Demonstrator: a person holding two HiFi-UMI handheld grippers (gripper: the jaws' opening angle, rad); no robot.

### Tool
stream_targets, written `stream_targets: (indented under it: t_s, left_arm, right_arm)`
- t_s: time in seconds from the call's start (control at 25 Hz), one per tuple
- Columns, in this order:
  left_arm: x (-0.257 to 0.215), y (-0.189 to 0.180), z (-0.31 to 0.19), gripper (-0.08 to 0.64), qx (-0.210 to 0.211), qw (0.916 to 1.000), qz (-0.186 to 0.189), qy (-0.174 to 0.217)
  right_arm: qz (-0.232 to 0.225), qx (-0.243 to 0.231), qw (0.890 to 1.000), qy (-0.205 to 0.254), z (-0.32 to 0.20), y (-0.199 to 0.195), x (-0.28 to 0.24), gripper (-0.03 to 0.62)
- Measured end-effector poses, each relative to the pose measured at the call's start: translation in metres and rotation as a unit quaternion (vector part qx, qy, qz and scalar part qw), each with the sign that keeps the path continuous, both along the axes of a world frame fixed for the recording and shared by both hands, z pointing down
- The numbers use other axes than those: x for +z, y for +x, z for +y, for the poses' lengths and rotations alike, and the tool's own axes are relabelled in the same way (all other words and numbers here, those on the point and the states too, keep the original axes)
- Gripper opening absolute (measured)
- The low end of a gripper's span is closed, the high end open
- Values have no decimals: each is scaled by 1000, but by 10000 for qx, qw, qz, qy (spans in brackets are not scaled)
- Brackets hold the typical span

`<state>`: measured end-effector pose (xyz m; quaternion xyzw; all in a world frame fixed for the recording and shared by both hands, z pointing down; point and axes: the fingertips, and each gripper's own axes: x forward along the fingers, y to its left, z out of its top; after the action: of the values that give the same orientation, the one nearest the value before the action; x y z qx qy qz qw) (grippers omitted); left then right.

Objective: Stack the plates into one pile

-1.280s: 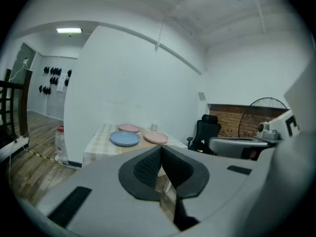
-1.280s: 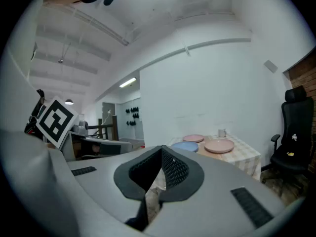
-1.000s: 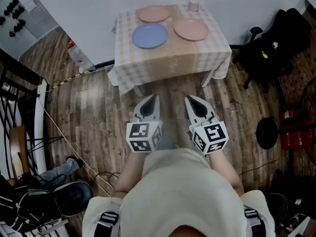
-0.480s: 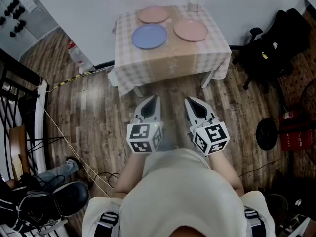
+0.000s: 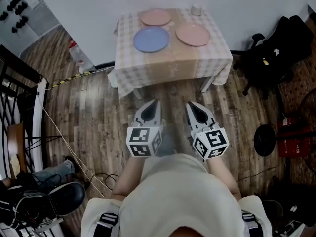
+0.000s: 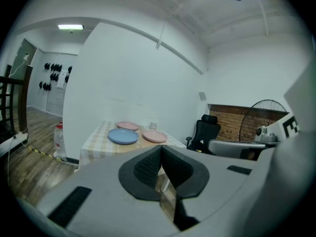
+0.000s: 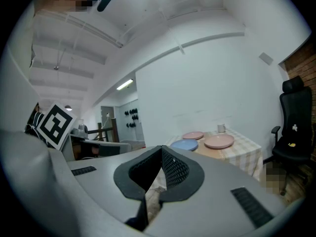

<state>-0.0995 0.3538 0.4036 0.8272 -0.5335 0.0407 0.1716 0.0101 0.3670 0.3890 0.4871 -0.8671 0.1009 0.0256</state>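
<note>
Three plates lie apart on a small table [image 5: 173, 63] with a checked cloth, well ahead of me. The blue plate [image 5: 151, 39] is nearest on the left. One pink plate [image 5: 155, 18] lies behind it and a second pink plate [image 5: 193, 34] lies to the right. My left gripper [image 5: 154, 102] and right gripper [image 5: 190, 104] hang side by side over the wooden floor, short of the table, both shut with nothing in them. The blue plate [image 6: 122, 136] and the pink plates [image 7: 218, 141] also show small in the two gripper views.
A small white cup [image 5: 196, 10] stands at the table's far right corner. A black office chair [image 5: 269, 58] is right of the table, a fan base [image 5: 266, 139] beyond it. A plastic bottle [image 5: 79, 58] and a taped cable lie on the left floor. White wall behind.
The view has shifted slightly; table and grippers sit a little lower and to the right in the picture. Both grippers stay shut and side by side.
</note>
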Motion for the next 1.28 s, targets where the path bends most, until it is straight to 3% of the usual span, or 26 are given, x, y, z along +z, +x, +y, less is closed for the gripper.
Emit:
stream_targets:
  t_s: [0.52, 0.88, 1.28]
  left_arm:
    - [8, 7, -54, 3, 53, 9999, 101, -89]
    - [14, 20, -130, 3, 211, 9994, 163, -205]
    - [8, -8, -229, 3, 201, 9994, 159, -234]
  right_arm:
    - [0, 32, 9999, -111, -51, 11, 9, 0]
    - [24, 18, 9999, -103, -127, 17, 8, 0]
    - [21, 70, 9998, -206, -226, -8, 6, 0]
